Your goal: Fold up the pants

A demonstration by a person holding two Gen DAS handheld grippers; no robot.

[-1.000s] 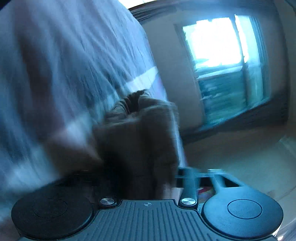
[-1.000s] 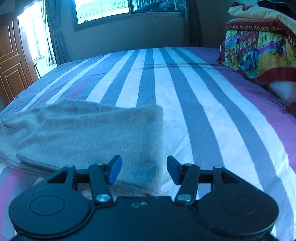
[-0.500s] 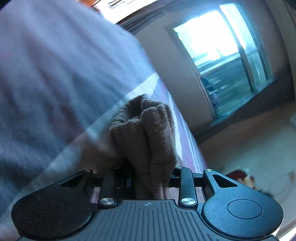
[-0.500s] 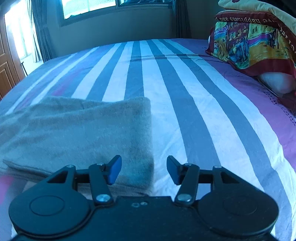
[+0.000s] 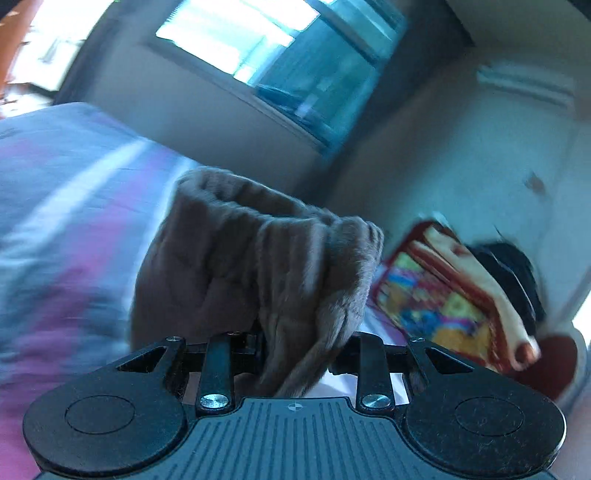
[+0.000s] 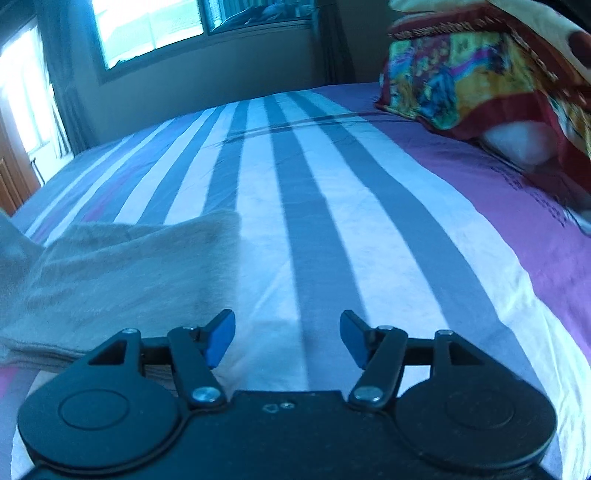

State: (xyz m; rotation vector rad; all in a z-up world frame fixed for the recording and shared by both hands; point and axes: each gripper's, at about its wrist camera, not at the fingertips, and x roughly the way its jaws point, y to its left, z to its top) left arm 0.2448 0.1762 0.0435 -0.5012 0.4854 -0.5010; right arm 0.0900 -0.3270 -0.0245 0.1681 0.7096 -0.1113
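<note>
Above the striped bed (image 6: 295,229), the left gripper (image 5: 295,354) is clamping a bunched fold of the pants (image 5: 258,266). The right gripper (image 6: 287,338) is hovering beside them, its fingers (image 6: 221,338) opening on nothing.

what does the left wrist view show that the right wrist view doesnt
Only the left wrist view: the left gripper shut on a bunched end of the brown pants, lifted off the bed, and a pale wall on the right.

Only the right wrist view: the right gripper, its jaws opening with nothing between them, over the striped bedsheet; the rest of the pants lying flat to its left; a wooden door.

Both: the pants, the striped bed, a window and the colourful blanket.
</note>
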